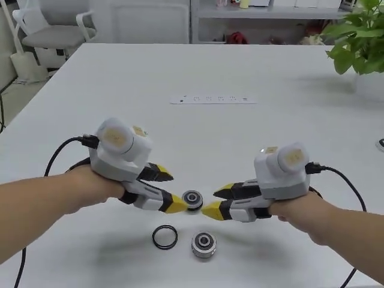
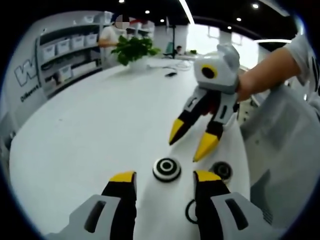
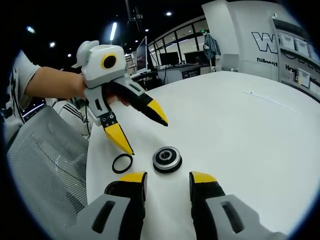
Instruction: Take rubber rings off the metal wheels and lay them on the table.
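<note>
A small metal wheel point(image 1: 192, 199) with a dark rim lies on the white table point(image 1: 198, 138), between the tips of both grippers. My left gripper point(image 1: 171, 191) is open, its yellow tips just left of this wheel. From the right, my right gripper point(image 1: 215, 201) points at it, also open. In the left gripper view the wheel point(image 2: 167, 169) lies just ahead of the open left gripper point(image 2: 165, 176), with the right gripper point(image 2: 189, 145) beyond. The right gripper view has the wheel point(image 3: 167, 159) ahead of the right gripper point(image 3: 167, 177). A loose black rubber ring point(image 1: 164, 236) and a second wheel point(image 1: 203, 245) lie nearer me.
A white power strip point(image 1: 213, 99) lies mid-table farther back. A potted plant point(image 1: 360, 42) stands at the far right corner. An office chair point(image 1: 54, 30) and shelves are beyond the table. Black cables point(image 1: 57, 157) trail from both grippers.
</note>
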Action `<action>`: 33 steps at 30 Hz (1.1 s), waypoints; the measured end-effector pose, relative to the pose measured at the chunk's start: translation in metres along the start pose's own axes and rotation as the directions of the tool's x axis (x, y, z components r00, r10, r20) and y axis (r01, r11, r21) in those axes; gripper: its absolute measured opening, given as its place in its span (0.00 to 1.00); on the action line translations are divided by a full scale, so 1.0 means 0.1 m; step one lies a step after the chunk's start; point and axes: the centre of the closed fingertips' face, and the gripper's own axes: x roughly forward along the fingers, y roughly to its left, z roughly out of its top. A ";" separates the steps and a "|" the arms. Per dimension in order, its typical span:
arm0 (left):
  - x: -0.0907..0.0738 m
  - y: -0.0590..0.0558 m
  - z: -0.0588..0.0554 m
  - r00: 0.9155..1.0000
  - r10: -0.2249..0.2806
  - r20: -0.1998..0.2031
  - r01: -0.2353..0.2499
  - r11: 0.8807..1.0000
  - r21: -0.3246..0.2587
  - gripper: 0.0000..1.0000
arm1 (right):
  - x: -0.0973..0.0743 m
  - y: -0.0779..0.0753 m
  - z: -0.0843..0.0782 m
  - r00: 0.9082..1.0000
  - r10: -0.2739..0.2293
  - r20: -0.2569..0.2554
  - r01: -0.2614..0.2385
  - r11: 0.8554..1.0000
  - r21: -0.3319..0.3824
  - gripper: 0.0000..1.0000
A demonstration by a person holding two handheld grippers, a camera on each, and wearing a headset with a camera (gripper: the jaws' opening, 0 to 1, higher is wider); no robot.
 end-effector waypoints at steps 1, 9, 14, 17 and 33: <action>0.01 -0.01 0.01 1.000 0.000 0.000 0.000 1.000 -0.001 0.45 | 0.00 0.00 0.00 1.000 -0.001 0.000 0.001 1.000 0.000 0.31; 0.16 -0.07 0.03 1.000 -0.018 -0.007 0.018 1.000 0.014 0.38 | -0.01 -0.02 -0.02 1.000 -0.005 0.004 0.005 1.000 0.008 0.31; 0.22 -0.11 0.03 1.000 -0.024 -0.012 0.025 0.999 0.033 0.32 | -0.01 -0.02 -0.03 1.000 -0.005 0.003 0.005 1.000 0.012 0.31; 0.26 -0.13 0.03 1.000 -0.024 -0.018 0.025 0.999 0.048 0.28 | -0.01 -0.02 -0.03 1.000 -0.004 0.003 0.004 1.000 0.013 0.31; 0.29 -0.06 0.00 1.000 0.022 0.000 -0.022 1.000 -0.010 0.16 | 0.06 0.03 -0.03 1.000 0.015 -0.002 -0.015 1.000 0.007 0.31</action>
